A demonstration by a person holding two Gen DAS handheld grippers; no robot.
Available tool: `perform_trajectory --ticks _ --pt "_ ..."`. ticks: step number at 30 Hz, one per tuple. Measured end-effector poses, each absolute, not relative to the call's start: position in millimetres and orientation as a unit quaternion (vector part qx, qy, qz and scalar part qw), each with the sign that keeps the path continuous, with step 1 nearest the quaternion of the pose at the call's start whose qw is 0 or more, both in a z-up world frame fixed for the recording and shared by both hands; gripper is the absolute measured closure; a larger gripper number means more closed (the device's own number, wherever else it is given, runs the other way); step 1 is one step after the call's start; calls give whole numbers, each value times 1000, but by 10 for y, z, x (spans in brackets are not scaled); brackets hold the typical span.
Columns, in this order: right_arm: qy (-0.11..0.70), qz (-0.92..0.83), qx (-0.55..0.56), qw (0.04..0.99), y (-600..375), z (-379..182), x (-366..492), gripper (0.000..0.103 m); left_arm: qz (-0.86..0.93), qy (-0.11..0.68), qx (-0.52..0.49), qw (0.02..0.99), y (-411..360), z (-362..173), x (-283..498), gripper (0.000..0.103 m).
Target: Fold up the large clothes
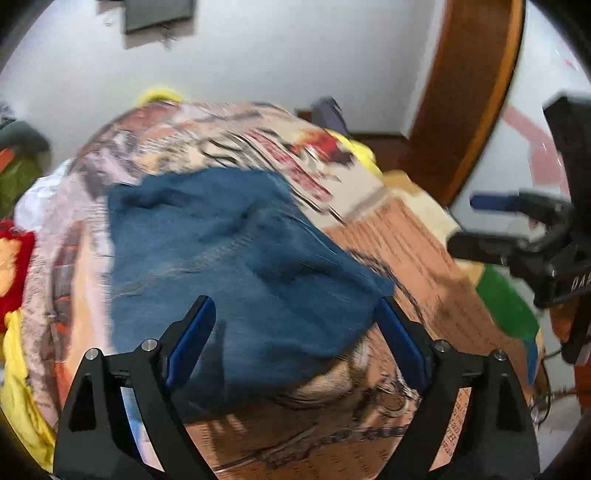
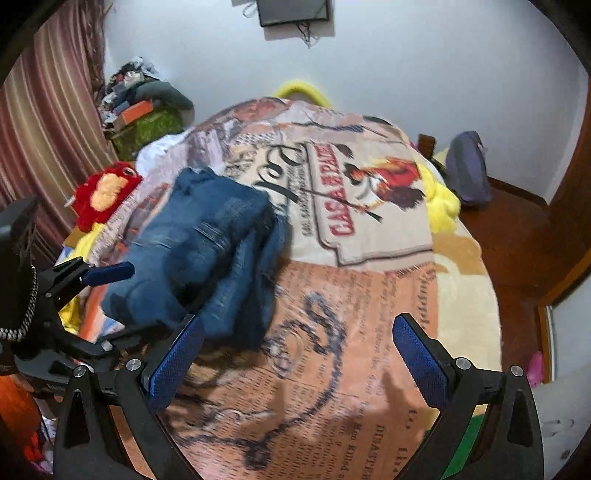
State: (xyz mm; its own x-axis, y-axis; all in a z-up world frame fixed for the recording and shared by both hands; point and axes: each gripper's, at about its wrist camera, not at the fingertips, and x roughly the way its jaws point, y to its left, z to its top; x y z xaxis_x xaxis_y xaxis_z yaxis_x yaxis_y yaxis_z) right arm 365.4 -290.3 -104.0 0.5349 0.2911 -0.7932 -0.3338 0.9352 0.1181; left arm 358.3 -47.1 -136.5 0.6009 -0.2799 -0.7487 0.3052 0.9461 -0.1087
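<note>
Blue denim jeans (image 2: 207, 254) are lying bunched and folded over on a bed, resting on a printed bedspread (image 2: 369, 295) patterned with newspaper text, a red sign and a red figure. Taking the jeans as the landmark, the left gripper (image 1: 295, 332) is hovering over their near edge with its blue-padded fingers (image 1: 192, 339) spread wide and nothing between them. The right gripper (image 2: 295, 354) is sitting just to the right of the jeans, above the orange part of the bedspread, its jaws also spread apart and holding nothing; its left finger pad (image 2: 173, 362) is lying close to the near hem of the denim, though contact cannot be told through the blur. Left of the jeans, a red plush toy (image 2: 103, 195) is resting at the edge of the bed. Beyond them, a yellow blanket (image 2: 439, 206) is showing past the far side of the bedspread, and a grey-purple bag (image 2: 467, 166) is sitting on the wooden floor (image 2: 517, 236) further right. Far left of the jeans, a striped curtain (image 2: 48, 122) is hanging beside a cluttered green box (image 2: 144, 129). A dark frame (image 2: 293, 11) is hanging on the white wall (image 2: 406, 62) behind
</note>
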Motion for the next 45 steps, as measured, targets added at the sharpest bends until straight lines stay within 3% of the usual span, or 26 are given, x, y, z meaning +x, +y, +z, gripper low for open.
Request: perform_trajectory --ticks 3,5,13,16,18,20,24,30,34,45 --pt "446 209 -5 870 -2733 -984 3695 1 -116 386 5 915 -159 -1222 3572 3" --pt "451 227 6 863 -2616 -988 3736 1 -86 379 4 921 50 -1200 3604 3" --pt "522 283 76 801 -2075 -1398 4142 3 -19 460 -44 887 757 -1739 3797 3" --pt "549 279 88 783 -1956 -1629 4263 24 -29 487 -74 870 847 -2053 3803 1" --pt "562 283 91 772 -1891 -1768 4313 55 -30 482 -117 868 927 -2169 3760 0" --pt "572 279 92 766 -1863 -1871 4351 68 -31 486 -151 860 980 -2219 3753 0" --pt "556 287 119 771 -1986 -1848 4367 84 -37 487 -151 860 970 -2142 3763 0" --pt "500 293 99 809 -2104 -1458 4232 93 -40 453 -86 886 794 -1799 3733 0" --pt "447 240 48 860 -2343 -1223 4122 94 -58 452 -78 887 698 -1773 3718 0" --pt "464 257 34 847 -2395 -1156 3959 93 -53 479 -83 872 672 -2052 3701 0"
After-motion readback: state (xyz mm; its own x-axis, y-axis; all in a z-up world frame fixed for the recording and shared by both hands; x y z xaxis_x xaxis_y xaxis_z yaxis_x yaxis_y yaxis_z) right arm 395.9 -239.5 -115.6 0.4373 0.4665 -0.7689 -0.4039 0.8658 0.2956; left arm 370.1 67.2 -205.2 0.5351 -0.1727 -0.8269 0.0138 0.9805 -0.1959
